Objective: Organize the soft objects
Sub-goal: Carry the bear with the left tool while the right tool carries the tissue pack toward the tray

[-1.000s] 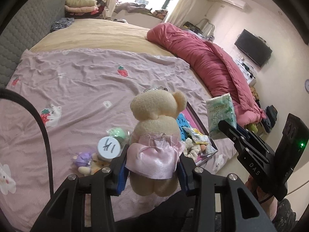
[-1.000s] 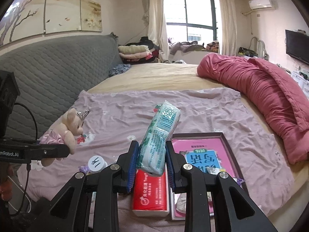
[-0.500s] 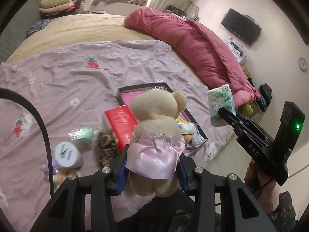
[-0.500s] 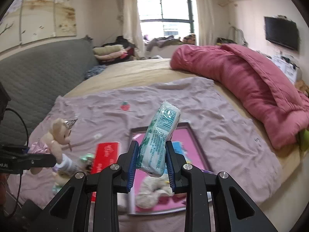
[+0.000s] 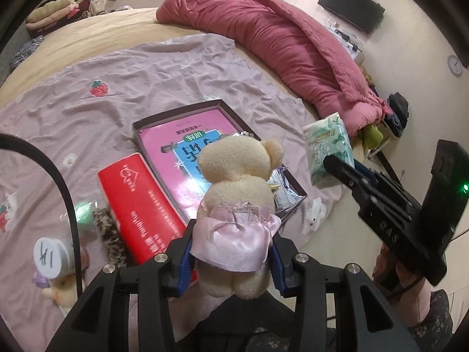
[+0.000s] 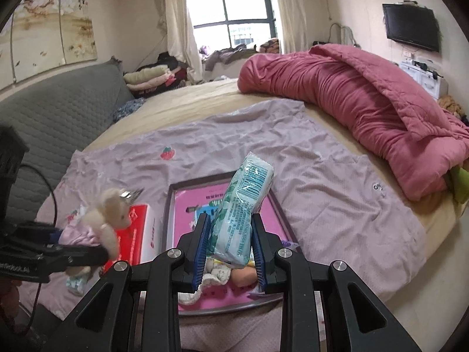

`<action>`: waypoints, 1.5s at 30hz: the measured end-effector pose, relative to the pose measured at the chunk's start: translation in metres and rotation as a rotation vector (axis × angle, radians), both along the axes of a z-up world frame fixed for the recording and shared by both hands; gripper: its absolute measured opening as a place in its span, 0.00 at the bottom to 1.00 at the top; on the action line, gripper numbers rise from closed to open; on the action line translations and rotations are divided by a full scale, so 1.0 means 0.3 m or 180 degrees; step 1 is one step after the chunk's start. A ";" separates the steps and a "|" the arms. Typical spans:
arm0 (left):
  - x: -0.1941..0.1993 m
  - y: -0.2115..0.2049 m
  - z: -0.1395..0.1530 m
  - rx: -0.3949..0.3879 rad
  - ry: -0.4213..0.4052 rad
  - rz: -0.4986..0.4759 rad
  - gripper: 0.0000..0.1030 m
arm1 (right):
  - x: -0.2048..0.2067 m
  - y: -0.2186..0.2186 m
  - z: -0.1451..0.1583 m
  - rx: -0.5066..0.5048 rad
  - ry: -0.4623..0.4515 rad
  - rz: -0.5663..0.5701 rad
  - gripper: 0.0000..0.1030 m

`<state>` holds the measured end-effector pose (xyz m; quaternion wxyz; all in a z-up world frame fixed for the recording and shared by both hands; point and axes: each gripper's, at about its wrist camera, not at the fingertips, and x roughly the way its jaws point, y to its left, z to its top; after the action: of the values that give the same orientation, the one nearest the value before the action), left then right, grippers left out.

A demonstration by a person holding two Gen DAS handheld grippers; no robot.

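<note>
In the left wrist view, the left gripper (image 5: 231, 261) sits at bottom centre with the teddy bear (image 5: 237, 205) between its jaws, in front of the shallow box (image 5: 176, 120) at frame centre. The tissue box (image 5: 137, 205) lies just left of the shallow box, on the sheet (image 5: 117, 67) covering the bed (image 5: 88, 32). A capped container (image 5: 48, 258) stands at lower left. The right gripper (image 5: 351, 173) enters from the right edge, with the tissue pack (image 5: 328, 146) in its jaws. The rolled quilt (image 5: 278, 38) lies behind, across the upper right. In the right wrist view, small items (image 6: 231, 275) lie in the near end of the shallow box.
</note>
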<state>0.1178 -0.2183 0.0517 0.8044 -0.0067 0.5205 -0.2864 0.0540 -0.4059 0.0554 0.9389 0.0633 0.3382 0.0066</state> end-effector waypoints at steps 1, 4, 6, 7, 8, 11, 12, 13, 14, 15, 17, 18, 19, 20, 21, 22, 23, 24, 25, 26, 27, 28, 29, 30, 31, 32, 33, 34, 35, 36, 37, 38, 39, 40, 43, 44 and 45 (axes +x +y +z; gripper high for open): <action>0.008 -0.013 -0.009 0.0026 0.0011 -0.0013 0.42 | 0.002 0.004 -0.009 0.0003 0.0014 0.0026 0.27; 0.034 -0.047 -0.034 0.0084 0.0016 -0.0028 0.42 | 0.009 0.015 -0.030 0.0000 0.0062 0.0072 0.27; 0.055 -0.066 -0.048 0.0168 0.0005 -0.0011 0.42 | 0.014 0.015 -0.039 0.0020 0.0091 0.0106 0.27; 0.063 -0.072 -0.051 0.0204 -0.0014 0.0000 0.42 | 0.014 0.016 -0.046 0.0029 0.0109 0.0128 0.27; 0.071 -0.079 -0.053 0.0235 -0.0036 0.0014 0.42 | 0.015 0.015 -0.049 0.0038 0.0118 0.0139 0.27; 0.086 -0.096 -0.052 0.0323 -0.0105 0.0018 0.42 | 0.015 0.018 -0.064 0.0071 0.0147 0.0190 0.27; 0.091 -0.101 -0.052 0.0365 -0.0133 0.0018 0.42 | 0.016 0.022 -0.070 0.0072 0.0157 0.0217 0.27; 0.096 -0.107 -0.054 0.0392 -0.0142 0.0022 0.42 | 0.017 0.024 -0.072 0.0068 0.0158 0.0230 0.27; 0.101 -0.110 -0.056 0.0398 -0.0136 0.0025 0.42 | 0.019 0.028 -0.077 0.0075 0.0169 0.0245 0.27; 0.106 -0.113 -0.058 0.0402 -0.0134 0.0025 0.42 | 0.022 0.030 -0.081 0.0085 0.0181 0.0262 0.27; 0.116 -0.119 -0.068 0.0432 -0.0143 0.0029 0.42 | 0.025 0.040 -0.093 0.0089 0.0203 0.0290 0.27; 0.122 -0.124 -0.075 0.0456 -0.0140 0.0031 0.42 | 0.028 0.044 -0.098 0.0104 0.0220 0.0316 0.27; 0.128 -0.129 -0.082 0.0469 -0.0132 0.0033 0.42 | 0.032 0.052 -0.109 0.0117 0.0244 0.0343 0.27; 0.135 -0.133 -0.091 0.0497 -0.0132 0.0040 0.42 | 0.034 0.056 -0.115 0.0126 0.0259 0.0351 0.27; 0.143 -0.139 -0.102 0.0534 -0.0135 0.0040 0.42 | 0.038 0.062 -0.127 0.0149 0.0289 0.0376 0.27; 0.149 -0.142 -0.111 0.0560 -0.0132 0.0039 0.42 | 0.039 0.067 -0.135 0.0168 0.0298 0.0385 0.27; 0.156 -0.147 -0.122 0.0595 -0.0126 0.0043 0.42 | 0.042 0.070 -0.145 0.0210 0.0316 0.0389 0.27; 0.164 -0.151 -0.134 0.0625 -0.0118 0.0047 0.42 | 0.044 0.072 -0.152 0.0246 0.0333 0.0395 0.27; 0.170 -0.156 -0.145 0.0648 -0.0109 0.0055 0.42 | 0.047 0.076 -0.164 0.0300 0.0344 0.0400 0.27; 0.181 -0.158 -0.159 0.0672 -0.0091 0.0068 0.42 | 0.050 0.079 -0.173 0.0334 0.0356 0.0399 0.27; 0.186 -0.161 -0.167 0.0683 -0.0086 0.0070 0.42 | 0.053 0.082 -0.181 0.0341 0.0377 0.0401 0.27; 0.193 -0.163 -0.177 0.0710 -0.0082 0.0075 0.42 | 0.057 0.089 -0.190 0.0327 0.0395 0.0406 0.27; 0.201 -0.167 -0.188 0.0743 -0.0073 0.0075 0.42 | 0.060 0.097 -0.198 0.0333 0.0412 0.0419 0.27; 0.209 -0.172 -0.198 0.0763 -0.0067 0.0069 0.42 | 0.063 0.102 -0.204 0.0346 0.0426 0.0434 0.27; 0.216 -0.176 -0.209 0.0793 -0.0063 0.0069 0.42 | 0.065 0.107 -0.210 0.0346 0.0430 0.0445 0.27; 0.220 -0.178 -0.217 0.0816 -0.0056 0.0068 0.42 | 0.068 0.114 -0.215 0.0348 0.0437 0.0464 0.27; 0.225 -0.180 -0.224 0.0825 -0.0048 0.0070 0.42 | 0.070 0.121 -0.222 0.0356 0.0450 0.0483 0.27; 0.226 -0.183 -0.229 0.0834 -0.0042 0.0070 0.42 | 0.073 0.123 -0.229 0.0375 0.0460 0.0487 0.27; 0.231 -0.186 -0.235 0.0850 -0.0037 0.0067 0.42 | 0.074 0.125 -0.233 0.0406 0.0467 0.0490 0.27; 0.235 -0.188 -0.242 0.0869 -0.0029 0.0066 0.42 | 0.076 0.125 -0.239 0.0442 0.0474 0.0497 0.27; 0.239 -0.190 -0.247 0.0875 -0.0018 0.0065 0.42 | 0.080 0.126 -0.248 0.0487 0.0485 0.0495 0.27; 0.245 -0.192 -0.254 0.0882 -0.0008 0.0069 0.42 | 0.083 0.129 -0.254 0.0502 0.0492 0.0501 0.27; 0.252 -0.195 -0.263 0.0899 0.0006 0.0065 0.42 | 0.086 0.134 -0.266 0.0512 0.0509 0.0506 0.27; 0.259 -0.198 -0.272 0.0915 0.0026 0.0063 0.42 | 0.092 0.137 -0.278 0.0525 0.0530 0.0500 0.27; 0.281 -0.207 -0.303 0.0973 0.0100 0.0059 0.42 | 0.108 0.144 -0.323 0.0624 0.0608 0.0520 0.27; 0.285 -0.212 -0.308 0.0976 0.0105 0.0058 0.42 | 0.114 0.148 -0.337 0.0636 0.0650 0.0522 0.27; 0.286 -0.217 -0.311 0.0991 0.0089 0.0046 0.42 | 0.119 0.151 -0.352 0.0640 0.0677 0.0521 0.28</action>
<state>0.2036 -0.2835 -0.0416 0.7905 0.1104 0.5696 -0.1963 0.0897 -0.3605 -0.0504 0.8831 0.1296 0.4373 0.1101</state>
